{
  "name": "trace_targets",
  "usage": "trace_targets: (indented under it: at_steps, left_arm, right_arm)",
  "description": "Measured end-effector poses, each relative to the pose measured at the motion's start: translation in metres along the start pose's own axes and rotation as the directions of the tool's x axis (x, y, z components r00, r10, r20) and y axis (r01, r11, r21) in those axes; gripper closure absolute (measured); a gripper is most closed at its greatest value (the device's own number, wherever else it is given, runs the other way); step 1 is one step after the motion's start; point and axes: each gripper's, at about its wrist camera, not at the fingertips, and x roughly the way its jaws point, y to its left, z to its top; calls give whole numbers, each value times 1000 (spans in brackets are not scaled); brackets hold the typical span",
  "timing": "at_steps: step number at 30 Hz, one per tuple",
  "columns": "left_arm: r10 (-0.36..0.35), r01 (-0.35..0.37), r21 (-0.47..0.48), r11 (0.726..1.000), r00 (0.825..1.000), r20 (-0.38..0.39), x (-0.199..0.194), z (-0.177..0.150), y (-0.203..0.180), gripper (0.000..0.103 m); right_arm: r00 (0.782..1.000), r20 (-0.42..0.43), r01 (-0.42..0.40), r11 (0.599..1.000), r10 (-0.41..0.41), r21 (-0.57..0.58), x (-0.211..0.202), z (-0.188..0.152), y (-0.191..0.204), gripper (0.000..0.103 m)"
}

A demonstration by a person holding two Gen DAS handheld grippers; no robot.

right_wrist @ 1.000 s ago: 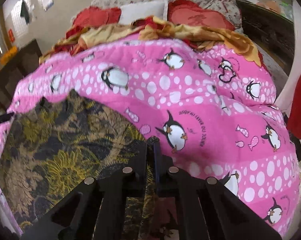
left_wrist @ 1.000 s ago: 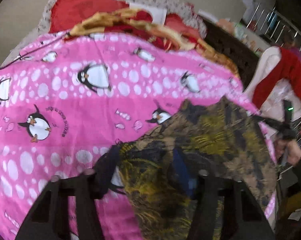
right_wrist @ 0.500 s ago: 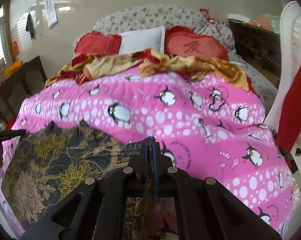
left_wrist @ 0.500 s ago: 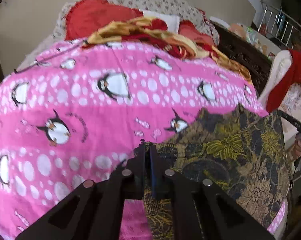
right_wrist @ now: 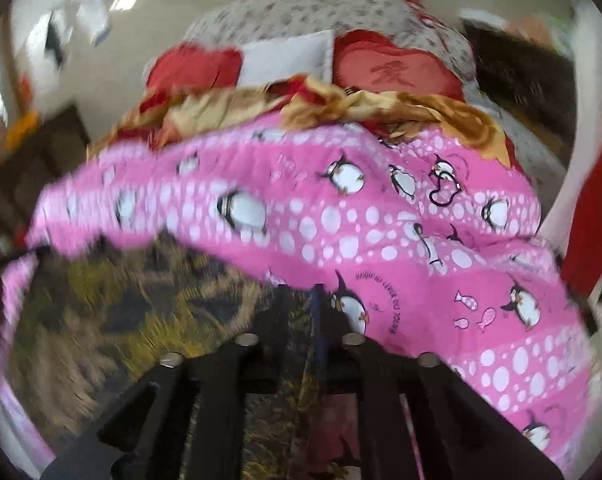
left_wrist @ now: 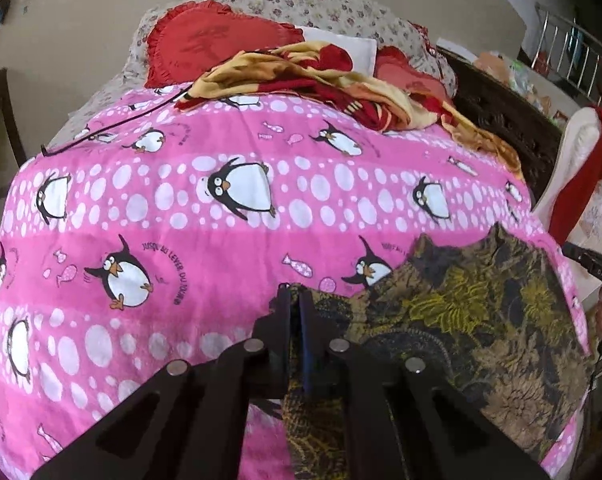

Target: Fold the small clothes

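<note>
I saw the dark garment with a yellow and tan floral print (left_wrist: 473,320) lying spread on the pink penguin-print quilt (left_wrist: 181,216) at the near edge of the bed. My left tongs (left_wrist: 295,300) were clamped tight on its near left corner. My right tongs (right_wrist: 301,300) had just been parting, a narrow gap between the fingers, with the cloth's opposite corner between them; blur hid whether they gripped it.

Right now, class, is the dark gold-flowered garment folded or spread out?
Mostly spread: the dark gold-flowered garment lies flat in one layer on the pink penguin blanket.
</note>
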Motion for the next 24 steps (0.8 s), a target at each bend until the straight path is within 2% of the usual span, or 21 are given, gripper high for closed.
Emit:
trace_targets:
  at_steps: [2, 6, 10, 12, 13, 15, 21, 24]
  left_arm:
    - [-5, 5, -14, 1000, 1000, -3, 0, 0, 2, 99]
    - [-13, 13, -24, 1000, 1000, 2, -2, 1, 3, 99]
    - [-7, 7, -13, 1000, 1000, 0, -2, 0, 3, 99]
    - [-5, 5, -15, 1000, 1000, -3, 0, 0, 3, 99]
    - [-5, 5, -19, 1000, 1000, -5, 2, 0, 3, 99]
    - [-5, 4, -21, 1000, 1000, -6, 4, 0, 2, 99]
    - [-2, 2, -43, 999, 1000, 7, 7, 6, 1, 99]
    - [10, -9, -61, 998, 1000, 7, 11, 9, 3, 99]
  right_arm:
    - [1000, -8, 17, 1000, -17, -17, 7, -3, 2, 64]
    - [996, -86, 14, 1000, -15, -16, 31, -5, 2, 64]
    - [988, -145, 53, 997, -61, -64, 45, -13, 5, 64]
    - [991, -128, 38, 998, -45, -55, 42, -15, 3, 71]
    - [993, -113, 40, 998, -45, -45, 39, -16, 0, 84]
    - [996, -83, 20, 1000, -21, -3, 34, -14, -8, 85]
    - [997, 10, 76, 997, -76, -7, 17, -2, -13, 86]
    - [994, 27, 109, 994, -110, 11, 19, 6, -14, 86]
